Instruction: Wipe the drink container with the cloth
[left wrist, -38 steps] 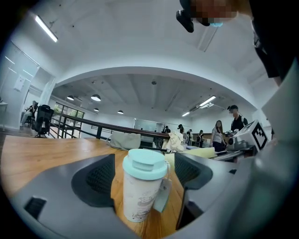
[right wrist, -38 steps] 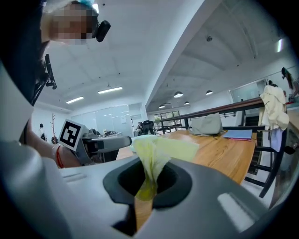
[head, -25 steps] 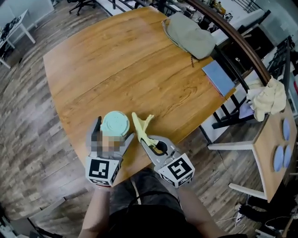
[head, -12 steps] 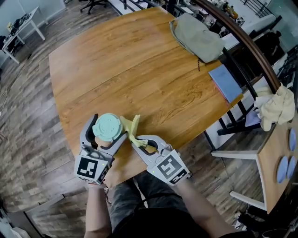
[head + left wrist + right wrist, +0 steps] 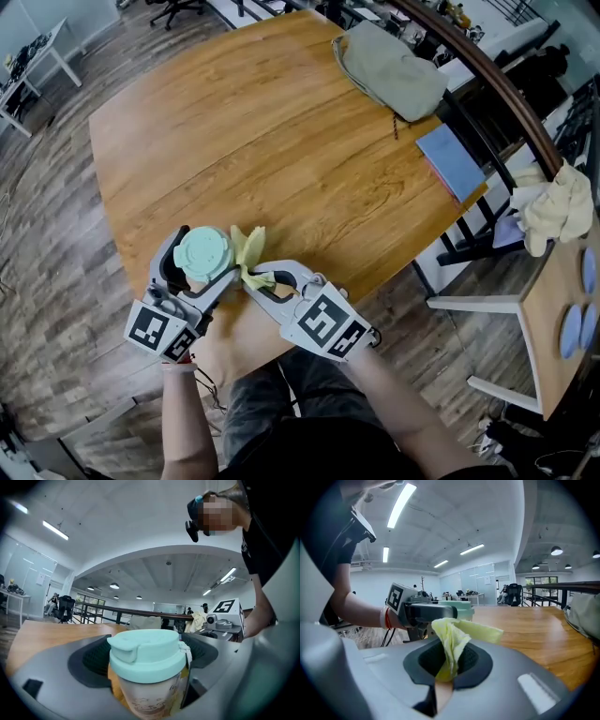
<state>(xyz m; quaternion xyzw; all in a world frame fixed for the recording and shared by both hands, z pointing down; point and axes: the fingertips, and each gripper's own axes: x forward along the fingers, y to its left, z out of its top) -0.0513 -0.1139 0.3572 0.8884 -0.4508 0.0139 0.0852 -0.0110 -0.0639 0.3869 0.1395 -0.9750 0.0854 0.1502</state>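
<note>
Head view looked steeply down on a wooden worktop (image 5: 281, 141), and the drink container (image 5: 202, 253) sat at its near edge, close in front of the person; its mint-green lid (image 5: 146, 654) was on, above a pale printed body; the left tool (image 5: 203, 261) was clenched round the container, one jaw on each side just under the lid, as the left gripper view made plain; the right tool (image 5: 254, 278) came in from the container's right, its jaws pinched on a yellow cloth (image 5: 247, 249); the cloth stood up out of those jaws in a crumpled fold and lay against the container's right side, a strip of yellow showing there beside the left tool's jaw; whether the container rested on the wood or hung just above it, I could not tell; well beyond the container, at the far edge, lay a grey-green bag (image 5: 389, 70), with a blue notebook (image 5: 450, 159) near that bag at the worktop's right edge.
</note>
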